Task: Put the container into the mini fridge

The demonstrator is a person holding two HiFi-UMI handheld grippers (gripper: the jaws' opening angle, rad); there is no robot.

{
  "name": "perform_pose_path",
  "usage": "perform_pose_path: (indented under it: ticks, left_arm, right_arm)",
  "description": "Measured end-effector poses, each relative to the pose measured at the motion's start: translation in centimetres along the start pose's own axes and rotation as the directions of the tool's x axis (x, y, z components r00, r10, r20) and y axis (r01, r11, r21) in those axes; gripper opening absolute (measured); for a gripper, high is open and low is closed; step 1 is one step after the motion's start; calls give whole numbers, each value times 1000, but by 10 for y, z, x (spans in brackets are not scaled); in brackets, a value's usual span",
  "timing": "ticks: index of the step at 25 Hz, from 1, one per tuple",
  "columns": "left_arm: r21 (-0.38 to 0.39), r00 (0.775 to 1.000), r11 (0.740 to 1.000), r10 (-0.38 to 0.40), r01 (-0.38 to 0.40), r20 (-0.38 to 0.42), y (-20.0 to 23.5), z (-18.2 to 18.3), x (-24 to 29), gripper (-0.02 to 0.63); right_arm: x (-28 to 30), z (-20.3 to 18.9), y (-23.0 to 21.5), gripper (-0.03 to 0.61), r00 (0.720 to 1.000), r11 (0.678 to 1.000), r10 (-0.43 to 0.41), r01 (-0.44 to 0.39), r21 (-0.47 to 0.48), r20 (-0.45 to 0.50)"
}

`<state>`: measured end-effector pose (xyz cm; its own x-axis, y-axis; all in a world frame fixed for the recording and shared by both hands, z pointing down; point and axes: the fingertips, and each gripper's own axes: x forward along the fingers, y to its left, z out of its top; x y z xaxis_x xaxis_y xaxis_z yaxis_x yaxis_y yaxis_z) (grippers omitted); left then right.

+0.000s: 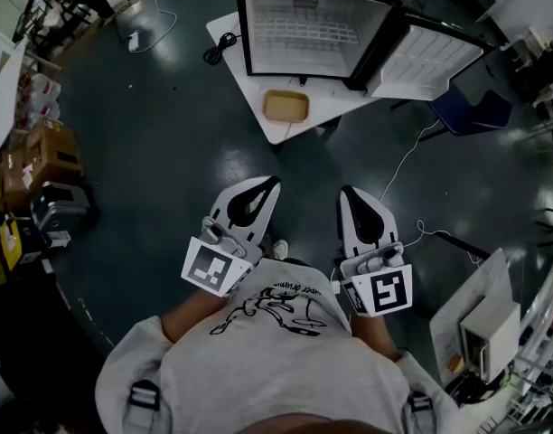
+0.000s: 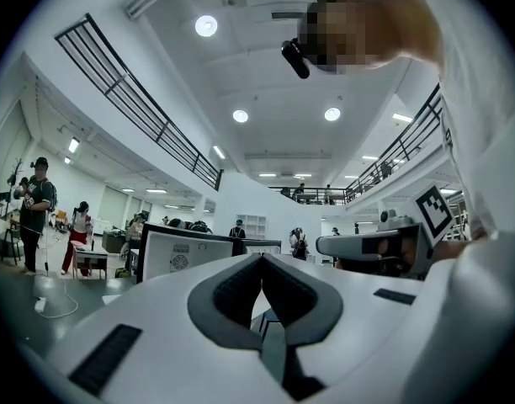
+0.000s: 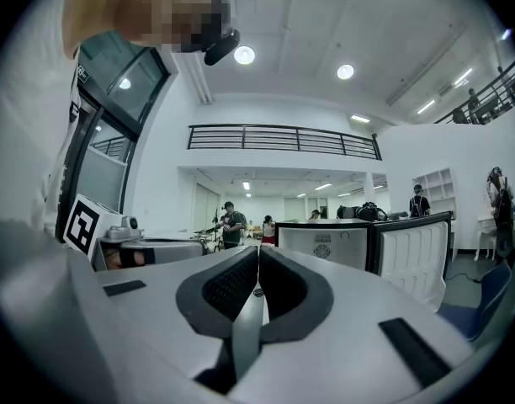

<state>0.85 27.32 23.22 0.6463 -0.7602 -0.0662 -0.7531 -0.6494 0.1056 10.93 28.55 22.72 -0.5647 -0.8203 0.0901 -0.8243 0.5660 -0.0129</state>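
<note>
We are at the approach step: the left hand-held gripper [image 1: 273,183] and right hand-held gripper [image 1: 347,192] are pressed together and empty, the container [image 1: 286,106] sits on the tabletop [image 1: 229,27] before the open mini fridge [image 1: 313,30], so the next move probably calls for stepping closer and spreading the jaws.

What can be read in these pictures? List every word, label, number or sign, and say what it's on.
No text reads clearly.
Shirt: black print with lettering, too blurred to read.
Mini fridge: small print above a round emblem, too small to read.
Marker cubes: square code patterns, no words.
</note>
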Motion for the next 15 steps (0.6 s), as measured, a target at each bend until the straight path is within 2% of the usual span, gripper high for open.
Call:
perform_pose_path:
  ticks: [15]
  left_arm:
    - [3,1000,1000,2,-2,8,103,8,53,12]
  right_arm:
    - [119,9,-22,29,1000,1000,16,-16,-24,-12]
